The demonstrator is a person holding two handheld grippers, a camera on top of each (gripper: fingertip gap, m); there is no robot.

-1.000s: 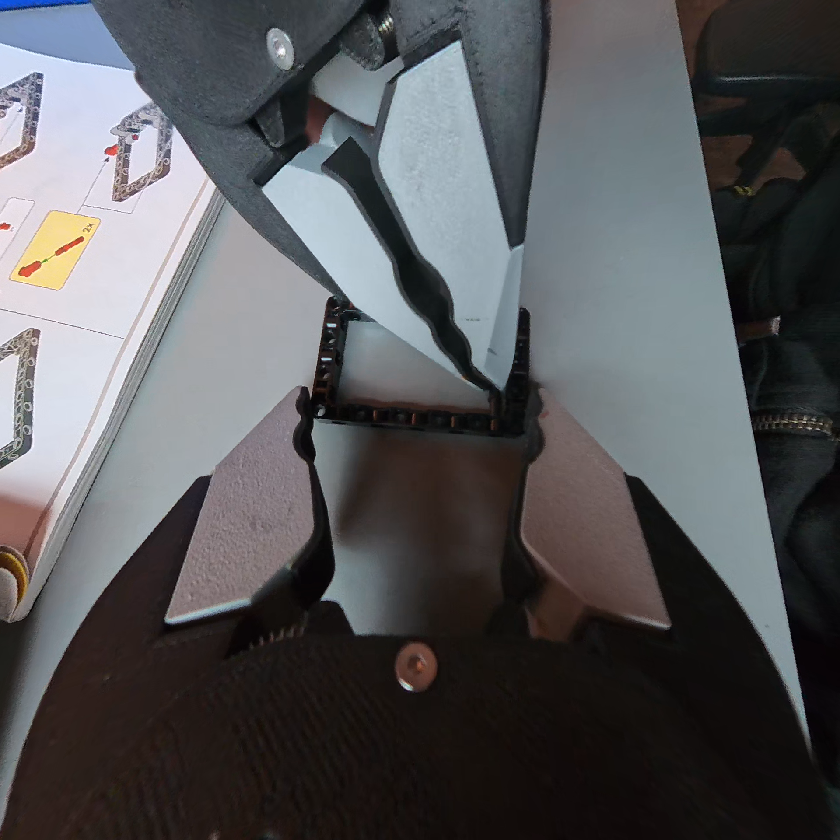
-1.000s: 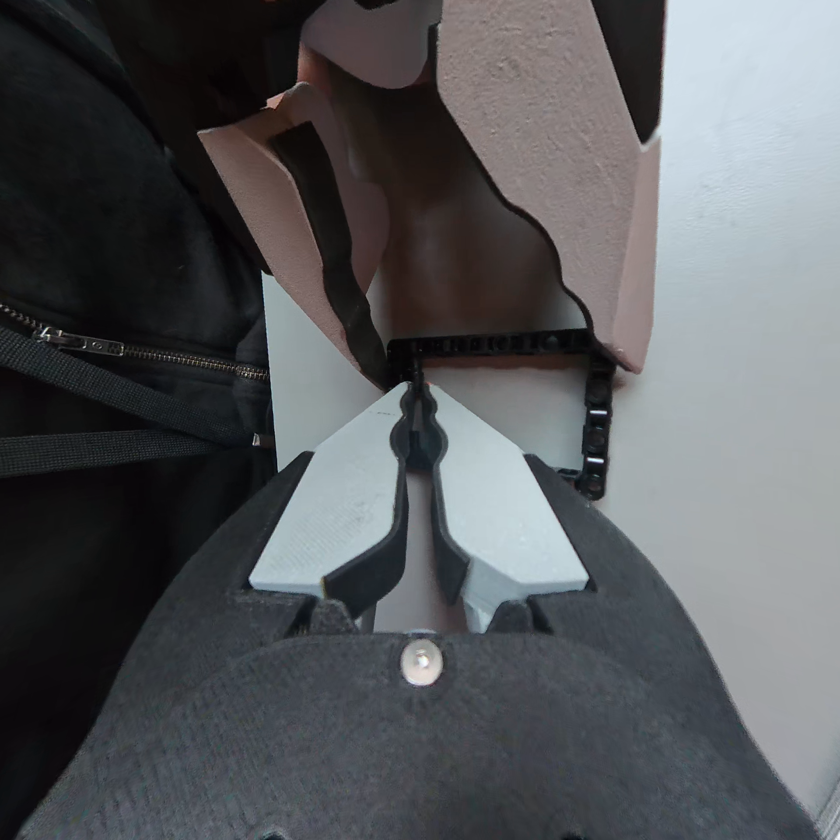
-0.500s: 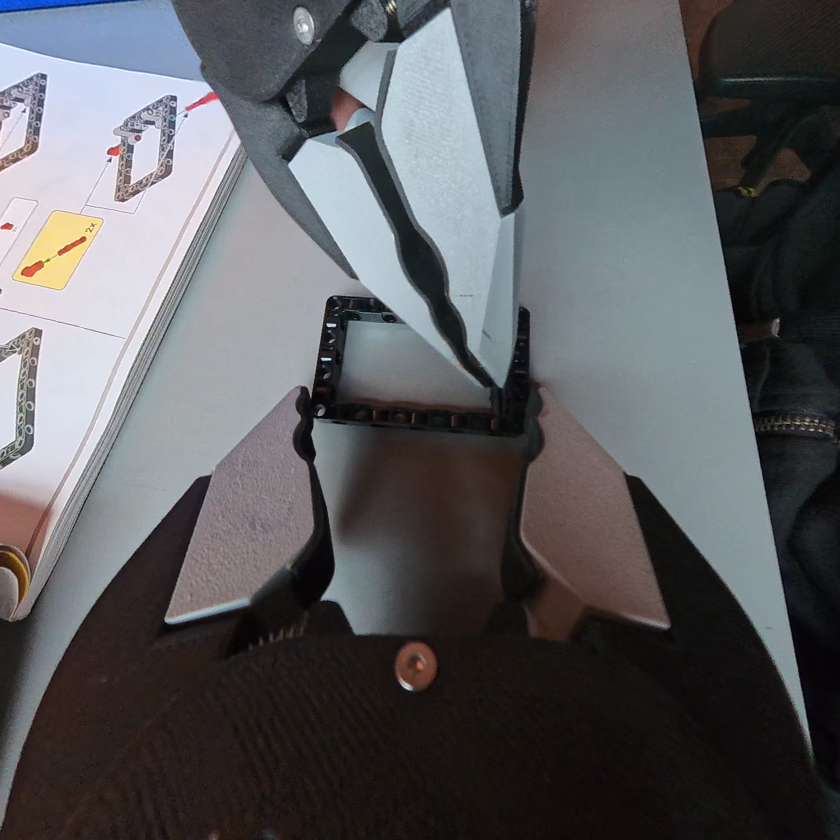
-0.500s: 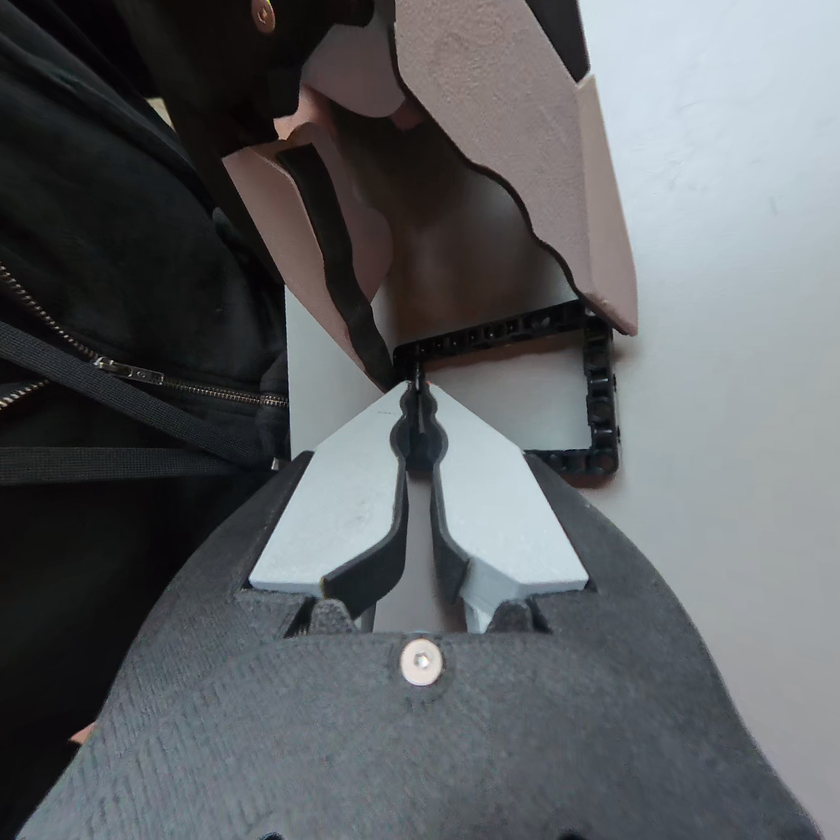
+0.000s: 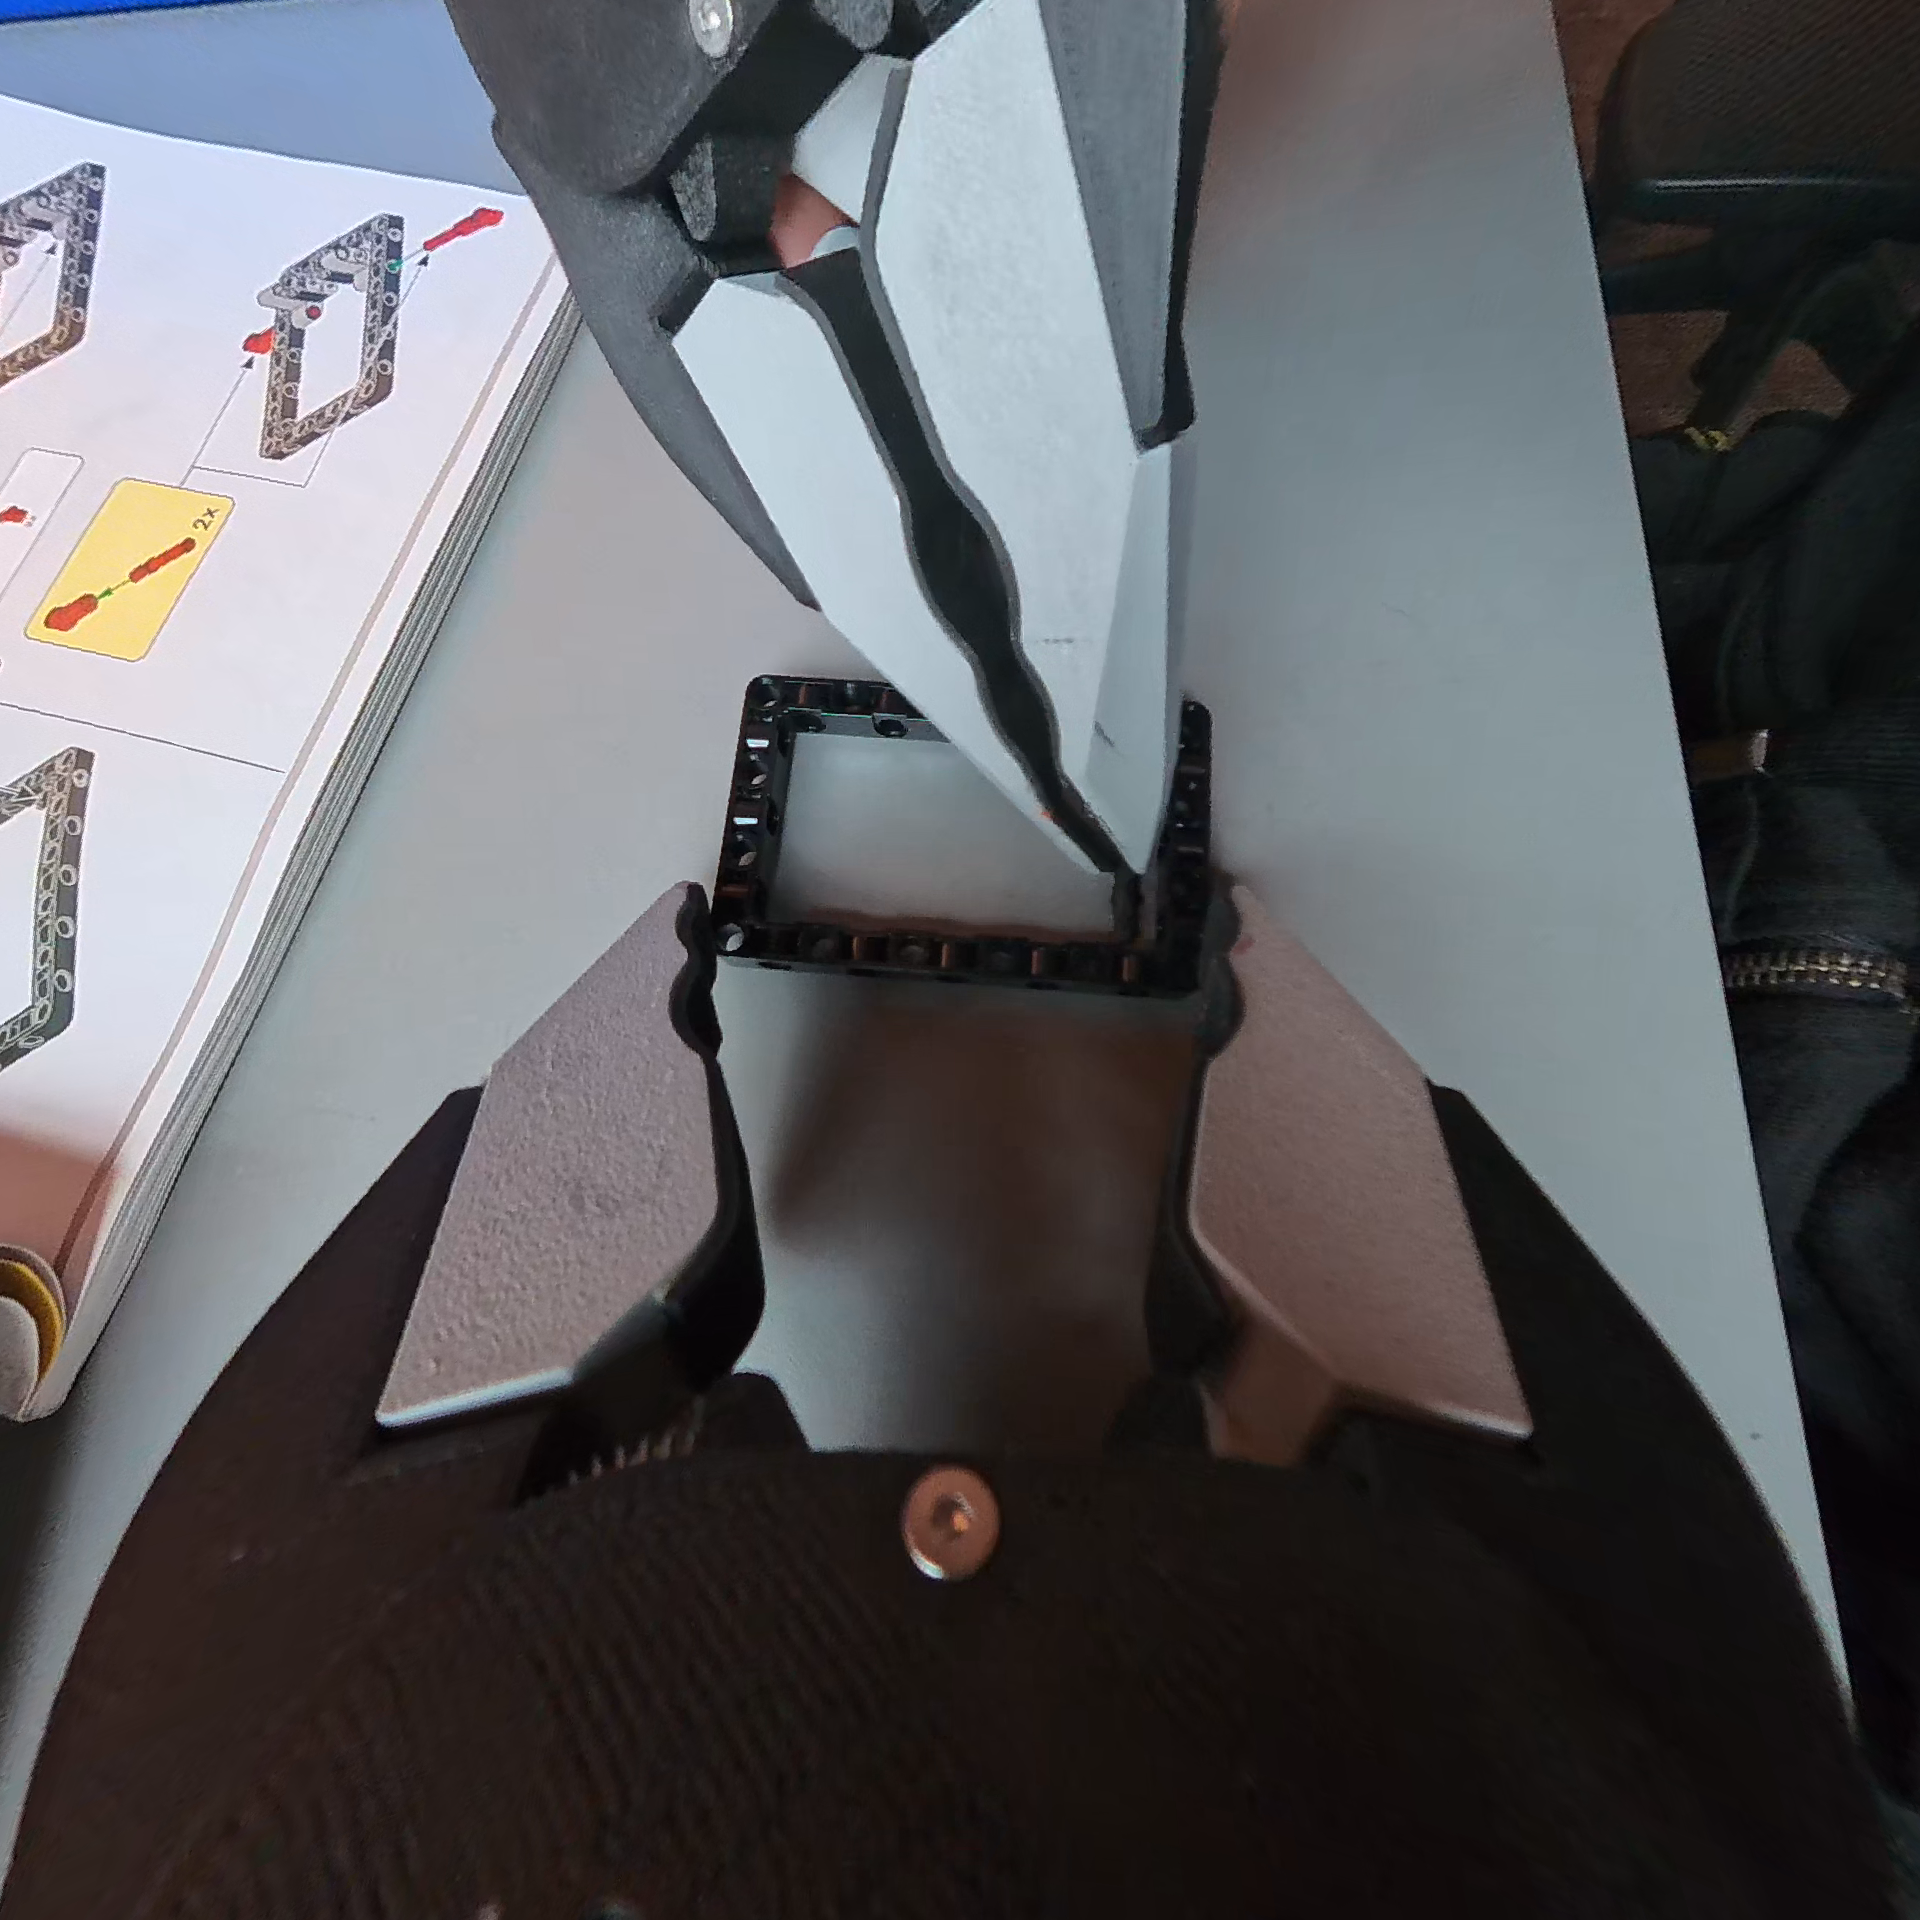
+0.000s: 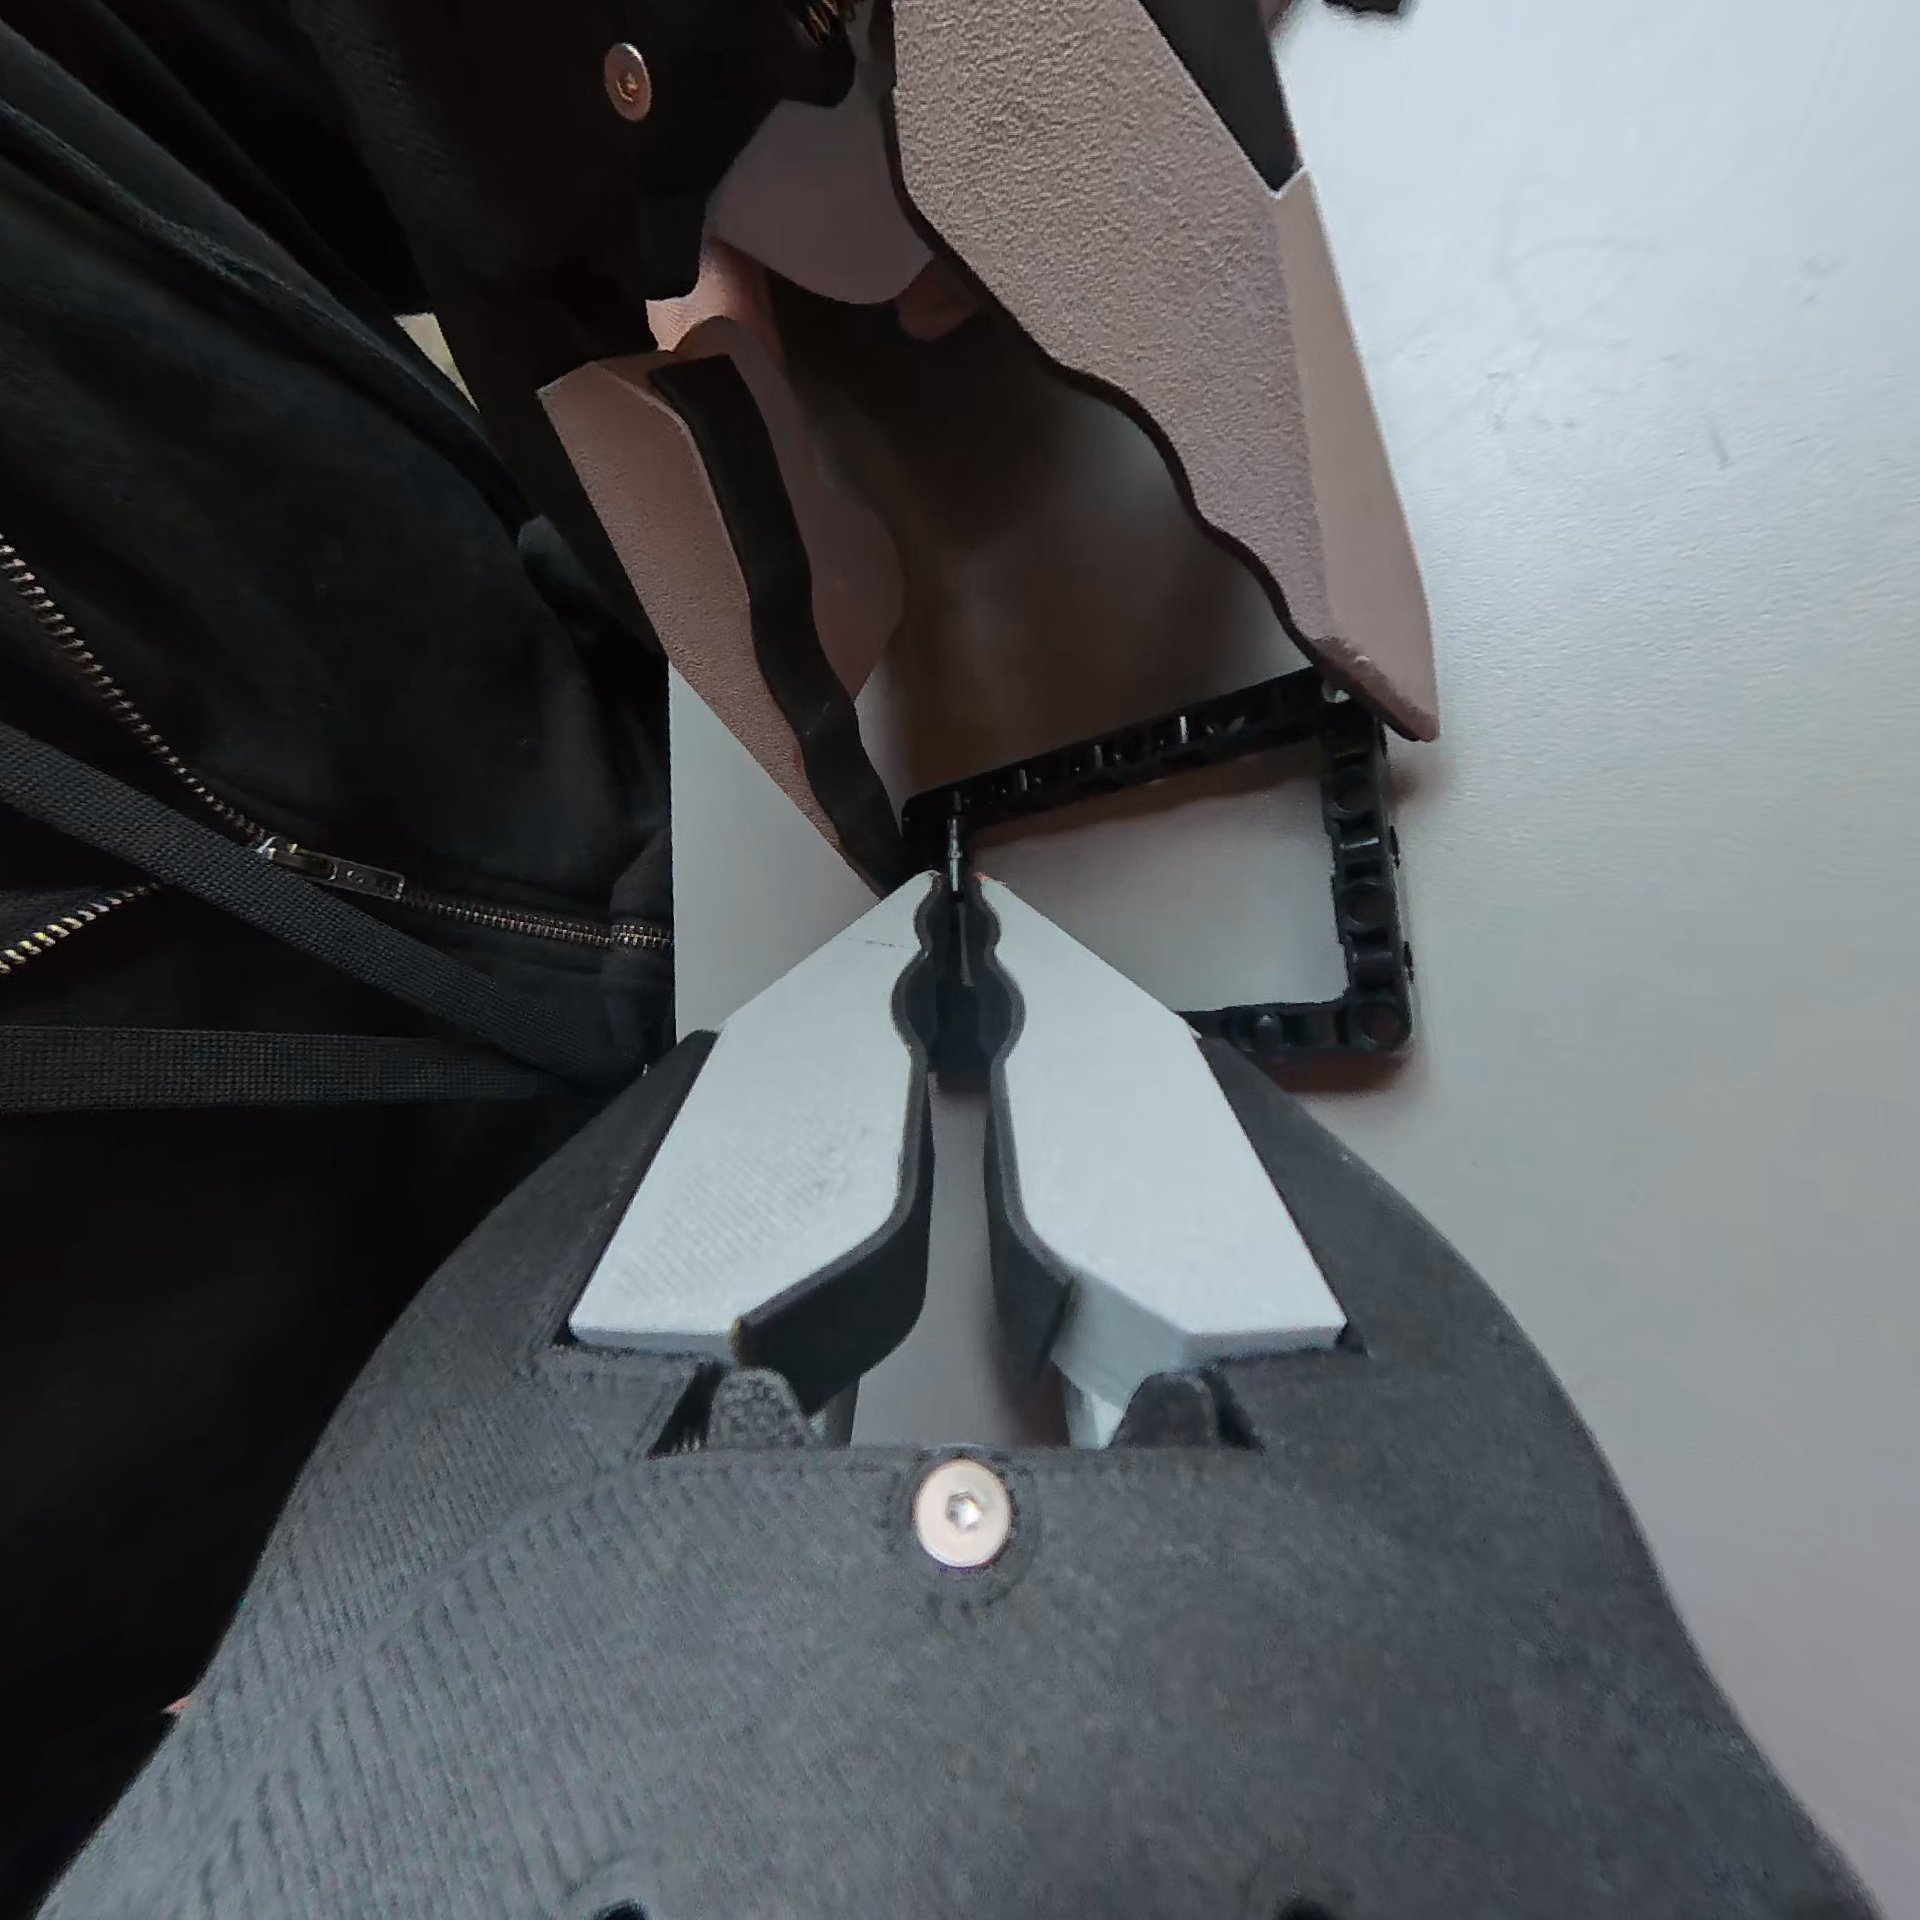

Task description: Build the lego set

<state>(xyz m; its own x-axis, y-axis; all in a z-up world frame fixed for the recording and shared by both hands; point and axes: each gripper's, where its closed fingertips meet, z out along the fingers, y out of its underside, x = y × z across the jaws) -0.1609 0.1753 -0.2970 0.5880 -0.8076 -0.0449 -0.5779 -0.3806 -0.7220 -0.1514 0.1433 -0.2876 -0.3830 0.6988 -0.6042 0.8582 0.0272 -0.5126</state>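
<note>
Left hand-held gripper (image 5: 961, 940) level, fingers clamped across a black square lego frame (image 5: 764, 821) low over the pale counter (image 5: 1371, 623), right hand-held gripper (image 6: 958, 883) angled steeply down, pinched tight on a thin pin (image 6: 957, 844) at the frame's corner, instruction booklet (image 5: 208, 582) beside.

left gripper (image 5: 961, 940) clamps black frame (image 5: 764, 821); pin possibly inside.

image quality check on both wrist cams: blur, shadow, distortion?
Left wrist view: black frame sharp; shadow under the left gripper; wide-angle bends the booklet edge. Right wrist view: right gripper tips sharp, body near the lens soft; table evenly lit, no glare.
</note>
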